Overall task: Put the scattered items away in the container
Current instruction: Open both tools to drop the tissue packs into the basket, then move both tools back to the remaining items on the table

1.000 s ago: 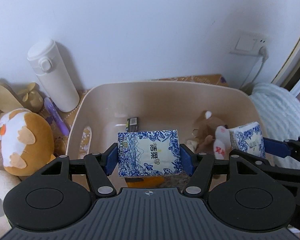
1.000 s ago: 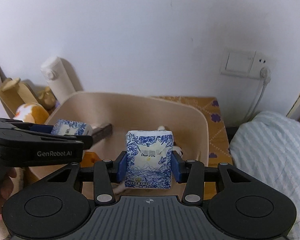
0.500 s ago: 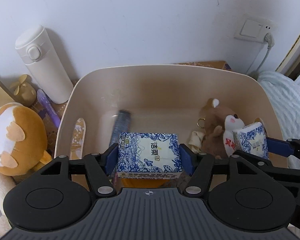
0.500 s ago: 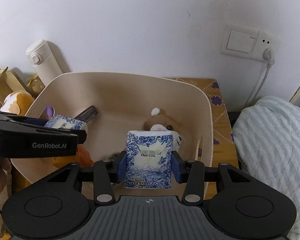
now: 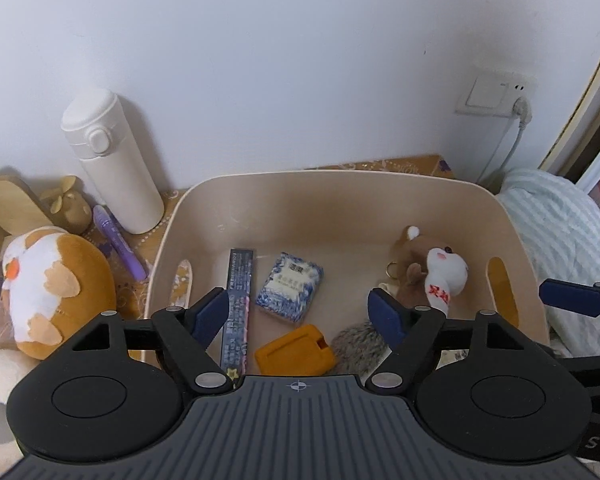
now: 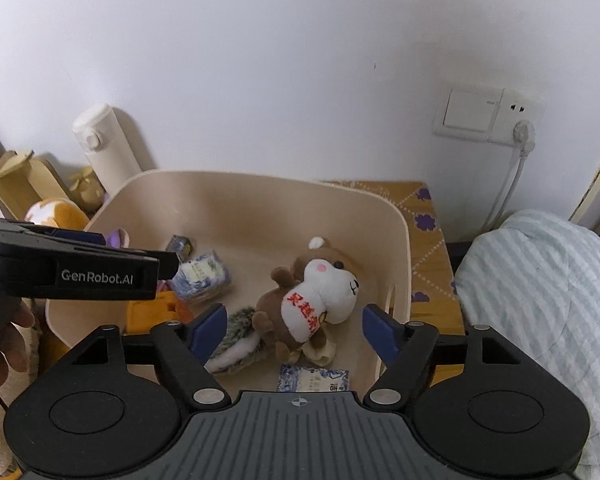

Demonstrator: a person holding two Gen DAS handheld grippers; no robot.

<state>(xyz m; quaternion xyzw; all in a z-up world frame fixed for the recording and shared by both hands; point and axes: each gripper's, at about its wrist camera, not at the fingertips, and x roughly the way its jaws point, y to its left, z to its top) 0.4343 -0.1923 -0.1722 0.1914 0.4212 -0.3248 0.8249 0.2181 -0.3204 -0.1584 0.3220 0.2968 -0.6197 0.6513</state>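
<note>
Jaws on your left gripper (image 5: 298, 314) and right gripper (image 6: 294, 330) have just opened wide, empty; both tissue packs (image 5: 290, 286) (image 6: 312, 383) lie in the bin (image 5: 332, 184).

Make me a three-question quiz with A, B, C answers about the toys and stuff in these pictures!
1. Where is the white bottle?
A. in the tub
B. outside the tub, by the wall
C. in a gripper

2. How many blue-patterned tissue packs lie in the beige tub?
A. none
B. one
C. two

3. What is the left gripper doing?
A. open, empty
B. clamping a pack
C. clamping the toy

Answers: 1 B, it stands left of the tub. 2 C, one pack lies near the left wall, another below the squirrel toy. 3 A, nothing between its fingers.
</note>
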